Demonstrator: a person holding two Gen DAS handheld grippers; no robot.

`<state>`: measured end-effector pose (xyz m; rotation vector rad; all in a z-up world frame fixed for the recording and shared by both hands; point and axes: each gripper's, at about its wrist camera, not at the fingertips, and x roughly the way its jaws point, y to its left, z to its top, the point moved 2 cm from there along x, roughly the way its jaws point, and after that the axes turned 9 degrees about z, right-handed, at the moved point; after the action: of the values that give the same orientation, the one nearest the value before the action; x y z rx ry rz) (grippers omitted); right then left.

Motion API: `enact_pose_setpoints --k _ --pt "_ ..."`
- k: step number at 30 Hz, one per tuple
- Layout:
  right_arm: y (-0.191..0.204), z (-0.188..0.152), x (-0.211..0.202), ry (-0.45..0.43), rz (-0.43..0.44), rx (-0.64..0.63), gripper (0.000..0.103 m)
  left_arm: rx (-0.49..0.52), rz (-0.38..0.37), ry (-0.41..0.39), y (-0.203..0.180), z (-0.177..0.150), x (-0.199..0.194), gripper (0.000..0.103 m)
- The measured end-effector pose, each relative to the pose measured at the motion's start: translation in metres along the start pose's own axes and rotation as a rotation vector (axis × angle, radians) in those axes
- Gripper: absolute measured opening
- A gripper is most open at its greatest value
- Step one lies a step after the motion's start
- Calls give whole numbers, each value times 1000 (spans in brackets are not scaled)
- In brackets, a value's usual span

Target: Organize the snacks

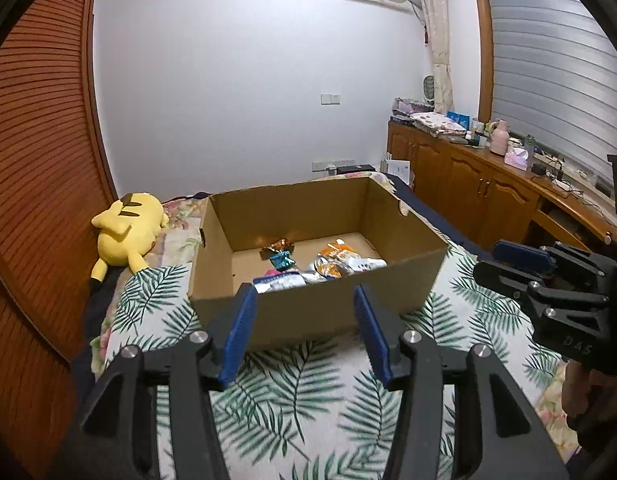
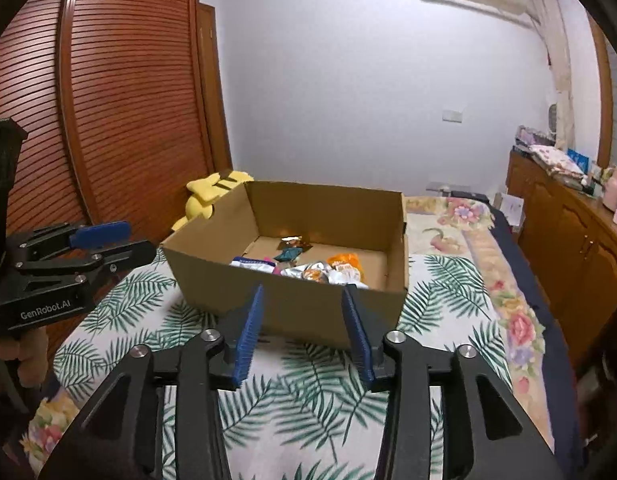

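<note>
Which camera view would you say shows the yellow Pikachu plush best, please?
The left wrist view: the Pikachu plush lies fully visible on the bed, left of the cardboard box. In the right wrist view, the box's wall hides most of it; only its upper part shows.

Both wrist views face the cardboard box (image 1: 308, 300) nearby, side by side

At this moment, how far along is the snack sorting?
Done: several snack packets lie inside the cardboard box on the bed. In hand: nothing; the left hand-held gripper and right hand-held gripper are both open and hold nothing. Left: no loose snacks show on the leaf-print blanket, so it looks nearly finished.
</note>
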<state>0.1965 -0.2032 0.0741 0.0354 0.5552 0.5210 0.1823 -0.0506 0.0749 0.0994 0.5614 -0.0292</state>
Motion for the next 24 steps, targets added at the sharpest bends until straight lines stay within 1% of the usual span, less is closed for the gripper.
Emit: enact_pose_setpoints --k 4,6,7,9,10,12,14,15,16,19,21,24 --pt "12 -13 -23 -27 -36 0 55 -1 19 -15 -2 -13 -23 53" --pt "15 -15 -27 -32 -40 2 63 -5 25 -28 -1 -17 -33 56" --pt "16 -16 -29 -36 -43 3 65 -10 27 -37 0 -20 -38 59" --pt "20 -19 -36 -46 -49 8 74 -16 27 -53 1 -23 -48 65" --pt "22 -21 -41 -57 -51 12 76 -19 24 -65 1 -25 -54 70" --pt "23 -21 -44 -61 -51 13 84 -22 20 -80 2 -28 -62 71" --pt "28 -24 -51 -76 -54 11 89 -20 26 -80 2 -30 -69 81" --pt "28 -24 -51 -76 -54 11 91 -21 31 -83 2 -31 -72 83" --pt "31 -26 -55 -83 -63 10 92 -24 35 -93 2 -32 -76 87" --pt "33 -28 -60 -92 -82 10 96 -35 51 -121 3 -35 -87 89" --pt "36 -32 -66 -103 -95 15 103 -39 63 -131 3 -37 -93 90" --pt "38 -33 -70 -112 -101 17 103 -49 52 -148 4 -39 -100 95"
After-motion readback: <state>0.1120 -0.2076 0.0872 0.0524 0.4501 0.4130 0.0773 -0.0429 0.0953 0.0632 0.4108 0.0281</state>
